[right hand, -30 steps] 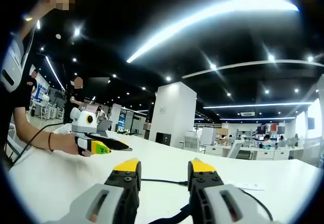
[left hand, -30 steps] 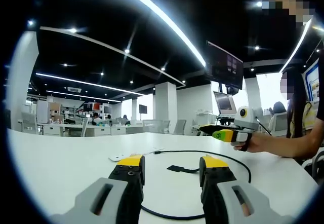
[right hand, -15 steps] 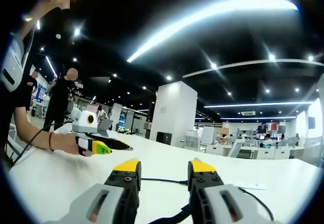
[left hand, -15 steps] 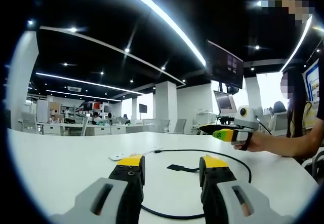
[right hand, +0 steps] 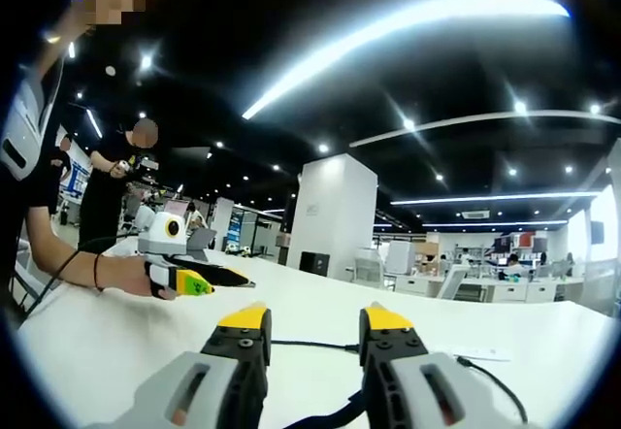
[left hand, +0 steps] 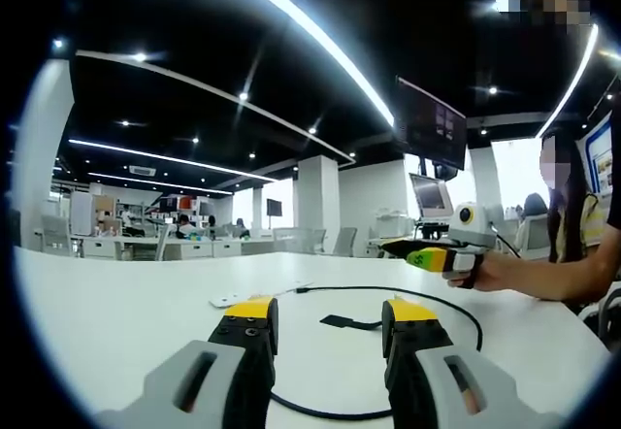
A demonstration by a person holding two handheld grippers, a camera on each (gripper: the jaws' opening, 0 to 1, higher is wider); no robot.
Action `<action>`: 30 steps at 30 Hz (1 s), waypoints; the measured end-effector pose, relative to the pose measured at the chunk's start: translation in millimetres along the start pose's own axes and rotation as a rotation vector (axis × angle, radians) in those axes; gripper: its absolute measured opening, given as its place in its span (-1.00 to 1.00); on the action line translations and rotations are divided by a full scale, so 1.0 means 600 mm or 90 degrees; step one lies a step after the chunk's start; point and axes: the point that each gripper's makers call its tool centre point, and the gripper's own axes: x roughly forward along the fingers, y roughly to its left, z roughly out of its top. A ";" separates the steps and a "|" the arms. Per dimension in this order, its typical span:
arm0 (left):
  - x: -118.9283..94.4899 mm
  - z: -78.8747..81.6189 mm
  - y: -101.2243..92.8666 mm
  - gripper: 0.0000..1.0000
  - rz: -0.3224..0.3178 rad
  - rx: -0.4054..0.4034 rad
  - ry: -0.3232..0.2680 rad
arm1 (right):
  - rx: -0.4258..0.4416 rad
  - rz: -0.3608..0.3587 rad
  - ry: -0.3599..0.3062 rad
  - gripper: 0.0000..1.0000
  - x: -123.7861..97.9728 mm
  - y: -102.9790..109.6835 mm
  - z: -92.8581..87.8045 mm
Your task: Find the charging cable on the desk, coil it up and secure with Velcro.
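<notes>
A black charging cable [left hand: 464, 310] lies in a wide loose loop on the white desk [left hand: 116, 322]. A black Velcro strap [left hand: 340, 323] rests inside the loop, and a small white piece [left hand: 225, 302] lies by the cable's far end. My left gripper [left hand: 330, 311] hovers low over the near side of the loop, open and holding nothing. My right gripper [left hand: 437, 255] is off to the right in a person's hand. In the right gripper view the cable [right hand: 310, 346] runs across between the jaws of my right gripper [right hand: 313, 320], which is open with nothing in it. My left gripper [right hand: 199, 278] is at the left.
A person's forearm [left hand: 553, 279] rests on the desk at the right. A flat white item [right hand: 480, 354] lies on the desk [right hand: 97, 351] near the cable. A person in black [right hand: 112, 191] stands in the background. Office desks and chairs [left hand: 194, 247] line the far side.
In the right gripper view a person in black has walked further into the background. Grippers, cable and strap have not moved.
</notes>
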 end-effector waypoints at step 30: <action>0.004 -0.006 -0.004 -0.14 -0.004 -0.012 0.001 | 0.004 0.002 0.025 -0.26 0.013 -0.011 -0.023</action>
